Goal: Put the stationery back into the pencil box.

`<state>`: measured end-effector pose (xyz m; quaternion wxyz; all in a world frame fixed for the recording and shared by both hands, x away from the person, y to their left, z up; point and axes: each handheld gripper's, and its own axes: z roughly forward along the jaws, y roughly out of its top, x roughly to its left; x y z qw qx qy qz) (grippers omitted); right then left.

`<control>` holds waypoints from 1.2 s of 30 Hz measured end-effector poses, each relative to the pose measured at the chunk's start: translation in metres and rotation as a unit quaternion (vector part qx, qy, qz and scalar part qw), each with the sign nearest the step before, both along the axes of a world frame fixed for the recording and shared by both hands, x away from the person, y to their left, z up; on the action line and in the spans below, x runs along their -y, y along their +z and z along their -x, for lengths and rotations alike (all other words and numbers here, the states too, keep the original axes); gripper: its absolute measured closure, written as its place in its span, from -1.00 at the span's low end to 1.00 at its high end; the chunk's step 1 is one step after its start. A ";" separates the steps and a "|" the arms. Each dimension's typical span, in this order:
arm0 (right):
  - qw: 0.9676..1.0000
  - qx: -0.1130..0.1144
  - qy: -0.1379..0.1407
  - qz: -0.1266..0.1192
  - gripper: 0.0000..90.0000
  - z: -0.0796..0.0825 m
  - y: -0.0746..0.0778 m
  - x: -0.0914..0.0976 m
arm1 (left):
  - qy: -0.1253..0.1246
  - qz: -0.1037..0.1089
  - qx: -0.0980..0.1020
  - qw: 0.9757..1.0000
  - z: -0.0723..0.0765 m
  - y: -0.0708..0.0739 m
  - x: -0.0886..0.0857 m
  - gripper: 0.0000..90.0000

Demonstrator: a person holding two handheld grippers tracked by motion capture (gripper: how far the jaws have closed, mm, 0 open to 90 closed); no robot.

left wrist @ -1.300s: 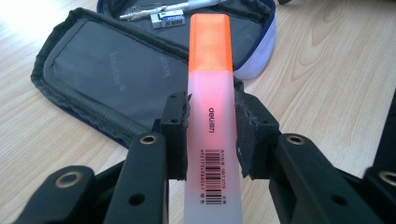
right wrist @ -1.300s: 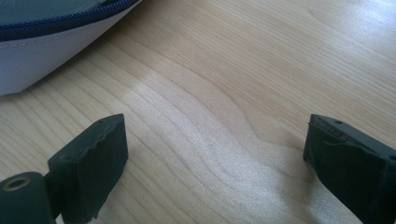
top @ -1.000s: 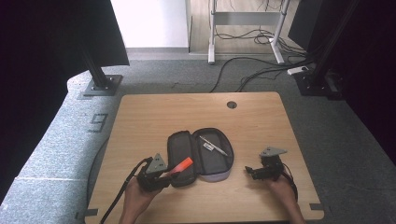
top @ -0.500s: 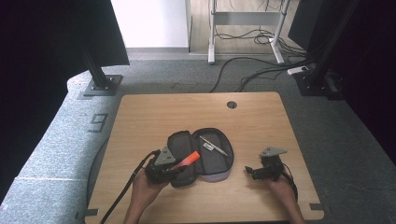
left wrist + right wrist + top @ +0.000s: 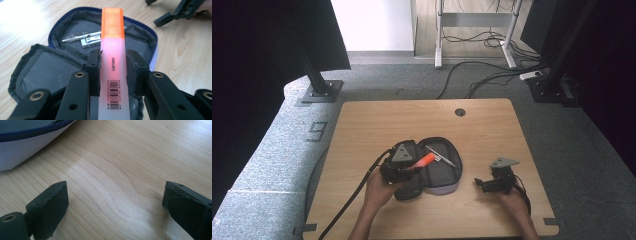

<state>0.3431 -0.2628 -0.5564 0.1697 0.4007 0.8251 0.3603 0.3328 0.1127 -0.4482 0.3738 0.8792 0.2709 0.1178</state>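
Wooden table [image 5: 372,120] on grey carpet | left gripper [image 5: 113,72] clamps orange highlighter [image 5: 112,45] above open pencil case [image 5: 439,175] holding pen [image 5: 80,37] | right gripper [image 5: 486,184] jaws apart, empty, beside case

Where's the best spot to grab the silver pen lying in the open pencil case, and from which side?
Grip the silver pen mid-barrel, coming from above with jaws across its width. It lies flat in the pencil case beside a white eraser-like piece, so approach from its free side. The empty right tool is probably best placed.
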 end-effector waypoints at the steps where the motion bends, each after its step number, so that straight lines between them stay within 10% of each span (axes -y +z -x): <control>1: 1.000 0.000 0.000 0.000 -0.86 0.000 0.000 0.000 | 0.001 0.003 0.000 1.000 -0.002 -0.001 0.002 0.48; 36: 1.000 0.001 0.002 0.000 -0.85 0.000 0.000 0.000 | -0.011 -0.018 -0.036 0.999 -0.043 -0.055 0.067 0.47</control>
